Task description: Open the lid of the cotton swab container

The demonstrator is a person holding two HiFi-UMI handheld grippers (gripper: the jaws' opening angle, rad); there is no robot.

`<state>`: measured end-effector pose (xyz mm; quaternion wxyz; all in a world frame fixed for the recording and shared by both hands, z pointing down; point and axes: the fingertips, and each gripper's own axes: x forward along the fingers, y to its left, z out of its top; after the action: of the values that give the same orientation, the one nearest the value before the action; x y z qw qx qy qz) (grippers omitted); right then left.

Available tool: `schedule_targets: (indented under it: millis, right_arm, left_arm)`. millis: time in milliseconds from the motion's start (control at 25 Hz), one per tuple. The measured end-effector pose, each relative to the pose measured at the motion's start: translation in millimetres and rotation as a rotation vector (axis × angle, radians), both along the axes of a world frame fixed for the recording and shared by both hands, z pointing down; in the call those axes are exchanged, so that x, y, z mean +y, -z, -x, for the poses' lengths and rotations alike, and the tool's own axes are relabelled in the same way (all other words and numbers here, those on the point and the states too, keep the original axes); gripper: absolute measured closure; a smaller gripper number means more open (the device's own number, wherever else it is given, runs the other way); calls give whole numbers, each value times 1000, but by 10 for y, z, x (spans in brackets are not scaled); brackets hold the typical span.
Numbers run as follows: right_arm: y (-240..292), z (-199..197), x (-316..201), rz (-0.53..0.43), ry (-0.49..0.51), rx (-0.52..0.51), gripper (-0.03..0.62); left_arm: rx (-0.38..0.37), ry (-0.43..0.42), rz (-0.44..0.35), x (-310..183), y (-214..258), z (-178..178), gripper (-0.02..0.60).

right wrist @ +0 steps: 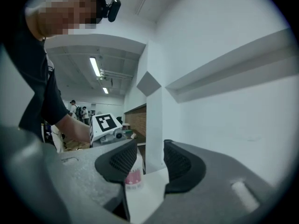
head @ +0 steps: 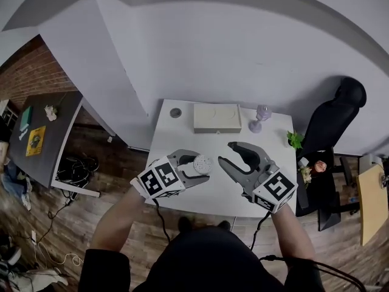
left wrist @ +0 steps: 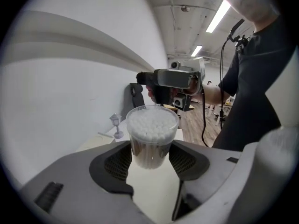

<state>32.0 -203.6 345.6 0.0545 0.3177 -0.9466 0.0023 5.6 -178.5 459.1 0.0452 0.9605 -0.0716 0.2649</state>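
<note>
A clear round container (left wrist: pixel 152 139) packed with white cotton swabs is held upright between my left gripper's (left wrist: pixel 152 158) two pads, which press on its sides. In the head view the container (head: pixel 200 164) hangs over the white table (head: pixel 176 139) in the left gripper (head: pixel 193 163). My right gripper (head: pixel 227 152) faces it from the right, a short way off, with its jaws apart and empty. In the right gripper view the right gripper (right wrist: pixel 150 161) holds nothing. A small pink-labelled cylinder (right wrist: pixel 134 176) shows partly behind its left pad.
On the table's far side stand a beige flat box (head: pixel 217 118), a lilac lamp-shaped ornament (head: pixel 262 118) and a small dark round thing (head: pixel 175 112). A black chair (head: pixel 334 117) and a small plant (head: pixel 295 140) are to the right. A dark desk (head: pixel 42 145) stands at the left.
</note>
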Motion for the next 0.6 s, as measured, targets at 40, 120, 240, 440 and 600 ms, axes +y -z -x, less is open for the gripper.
schedule_targets:
  millis: [40,120,240,440,600]
  right_arm:
    - [3,45,28,5,34,7,421]
    - [-17,117,93,16,100,28,409]
    - [-109,219,245,45,218,81,367]
    - [-274,381,536,84,430,167,321]
    - [-436,447,616,106,509,264,313]
  left_arm:
    - [1,-27,1,31,13,-9,336]
    - [-1,-80,1,103,23,-19,337]
    - [-14,-150,4,219,6,-26,336]
    - [-34,-227,-27,274,-18,-19,336]
    - [-81,-286,-39,356,-68,-13,336]
